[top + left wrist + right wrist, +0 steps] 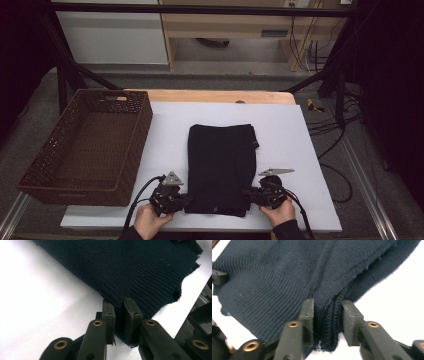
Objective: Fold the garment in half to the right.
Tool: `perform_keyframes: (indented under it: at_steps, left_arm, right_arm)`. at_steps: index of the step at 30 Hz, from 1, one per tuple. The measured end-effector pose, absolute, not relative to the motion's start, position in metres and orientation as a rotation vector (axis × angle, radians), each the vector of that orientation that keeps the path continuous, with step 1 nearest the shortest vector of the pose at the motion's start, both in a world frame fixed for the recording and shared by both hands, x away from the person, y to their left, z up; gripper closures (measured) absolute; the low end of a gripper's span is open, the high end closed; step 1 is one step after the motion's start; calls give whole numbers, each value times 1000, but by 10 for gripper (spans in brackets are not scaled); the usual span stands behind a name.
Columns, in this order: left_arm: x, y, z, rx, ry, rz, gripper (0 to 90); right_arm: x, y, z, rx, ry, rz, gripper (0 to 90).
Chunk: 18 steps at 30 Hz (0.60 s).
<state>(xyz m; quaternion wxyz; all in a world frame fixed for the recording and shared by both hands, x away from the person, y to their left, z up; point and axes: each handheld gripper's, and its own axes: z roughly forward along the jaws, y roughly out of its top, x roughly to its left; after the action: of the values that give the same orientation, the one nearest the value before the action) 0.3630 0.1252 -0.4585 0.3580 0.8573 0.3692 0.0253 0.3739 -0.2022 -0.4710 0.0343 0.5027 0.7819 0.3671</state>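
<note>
While both grippers [186,200] [246,194] pinch the folded sweater's [221,165] near corners, the basket [127,172] sits just left.

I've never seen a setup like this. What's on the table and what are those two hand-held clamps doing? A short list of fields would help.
Work surface: white sheet over a wooden table
Garment: folded dark navy knitted garment, lying flat near the middle
Container: brown woven basket, left of the garment, nothing visible inside
Left gripper: jaws closed on the garment's near ribbed corner
Right gripper: jaws closed on a bunched fold at the other near corner
Hands: the person's left hand and right hand hold the grippers at the table's near edge
</note>
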Motion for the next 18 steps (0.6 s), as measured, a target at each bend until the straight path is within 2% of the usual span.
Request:
perform_keyframes:
  at_steps: [6, 9, 13, 15, 18]
  left_arm:
    - [365, 126, -453, 2174, 914, 111, 611]
    - [369, 128, -452, 2131, 898, 108, 504]
    - [373, 130, -451, 2069, 866, 138, 318]
    - [377, 131, -452, 2047, 868, 119, 284]
    - [382, 131, -451, 2030, 891, 86, 201]
  right_arm:
    - [376, -208, -468, 1446, 2364, 1187, 353]
    - [377, -209, -467, 1386, 2339, 1228, 255]
    - [379, -210, -465, 1377, 2308, 1272, 146]
    - [380, -211, -464, 1380, 2284, 1256, 72]
    - [381, -212, -462, 1388, 2276, 1250, 69]
